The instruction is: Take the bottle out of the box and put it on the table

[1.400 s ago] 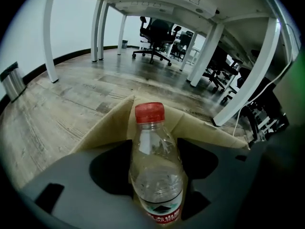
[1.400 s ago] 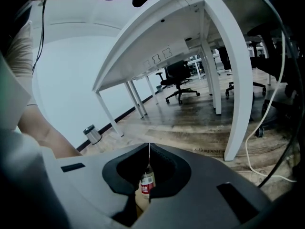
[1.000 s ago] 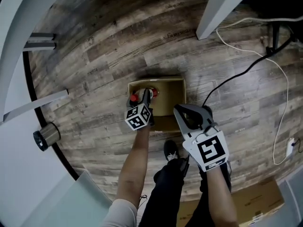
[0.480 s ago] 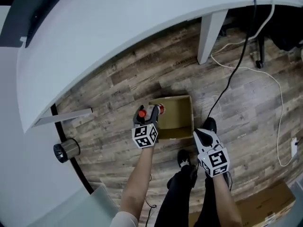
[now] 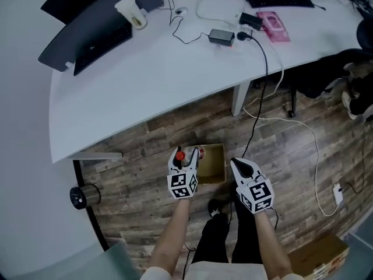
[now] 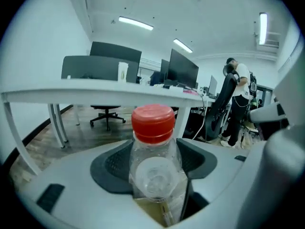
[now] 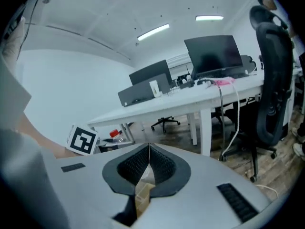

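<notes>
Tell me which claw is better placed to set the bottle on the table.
Left. The left claw grips the bottle with the red cap, and the white table stands just ahead of it. The right claw is shut and empty.

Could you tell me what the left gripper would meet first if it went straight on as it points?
Probably the wooden floor under the white table; the table's edge lies close to that line, so depth leaves doubt.
</notes>
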A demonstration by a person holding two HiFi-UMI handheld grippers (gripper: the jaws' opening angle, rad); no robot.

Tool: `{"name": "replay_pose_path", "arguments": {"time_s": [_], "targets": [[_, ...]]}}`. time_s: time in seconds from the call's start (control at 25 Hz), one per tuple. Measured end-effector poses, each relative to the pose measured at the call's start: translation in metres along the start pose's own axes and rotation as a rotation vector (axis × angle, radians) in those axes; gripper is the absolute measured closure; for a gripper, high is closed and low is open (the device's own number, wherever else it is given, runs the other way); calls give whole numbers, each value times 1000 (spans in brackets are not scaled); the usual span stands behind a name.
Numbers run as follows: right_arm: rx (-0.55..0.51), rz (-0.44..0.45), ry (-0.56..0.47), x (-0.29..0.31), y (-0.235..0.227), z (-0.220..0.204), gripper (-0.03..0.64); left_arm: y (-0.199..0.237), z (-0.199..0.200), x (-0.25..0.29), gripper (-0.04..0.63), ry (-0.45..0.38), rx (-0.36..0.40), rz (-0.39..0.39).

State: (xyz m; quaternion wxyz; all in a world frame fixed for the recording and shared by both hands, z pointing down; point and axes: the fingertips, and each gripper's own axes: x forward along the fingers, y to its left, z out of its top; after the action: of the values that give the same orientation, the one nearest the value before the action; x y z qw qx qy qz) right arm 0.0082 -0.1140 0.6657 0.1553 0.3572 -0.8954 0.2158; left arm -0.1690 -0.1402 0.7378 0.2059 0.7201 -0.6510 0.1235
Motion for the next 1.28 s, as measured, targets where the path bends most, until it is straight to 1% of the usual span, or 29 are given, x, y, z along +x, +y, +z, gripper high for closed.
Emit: {"name": "replay_pose_path", "arguments": {"time_s": [0.16,0.32,0.48,0.6,0.8,0.92,1.0,1.12,1.28], "targets": [[-31,-11,-29,-24,18,74,577,-22,82,-44,302,-50,46,-19],[1,-30,-74,-35,21,131,577,-40,150,-61,301,-87,62,-66],[20,-16,-88,-31,28,175,577,-48,198,-69,301,-77,97,-104],[0,-1,-92,-20,25,210,577,-55,234,-61,301,-87,110,-131],[-19,45,-117,-3,17,266,577,-57,284,-53,301,-103,119,-120],[-20,63,-129,7,5,288,577,-57,308,-42,299,-115,108,-103],[-33,80,-119,15,0,294,577,-57,320,-32,299,-119,128,-100],[-31,101,-107,20,-11,296,577,-59,335,-15,299,-111,167,-108],[-24,107,-88,24,-35,294,577,-57,349,19,296,-92,195,-107]]}}
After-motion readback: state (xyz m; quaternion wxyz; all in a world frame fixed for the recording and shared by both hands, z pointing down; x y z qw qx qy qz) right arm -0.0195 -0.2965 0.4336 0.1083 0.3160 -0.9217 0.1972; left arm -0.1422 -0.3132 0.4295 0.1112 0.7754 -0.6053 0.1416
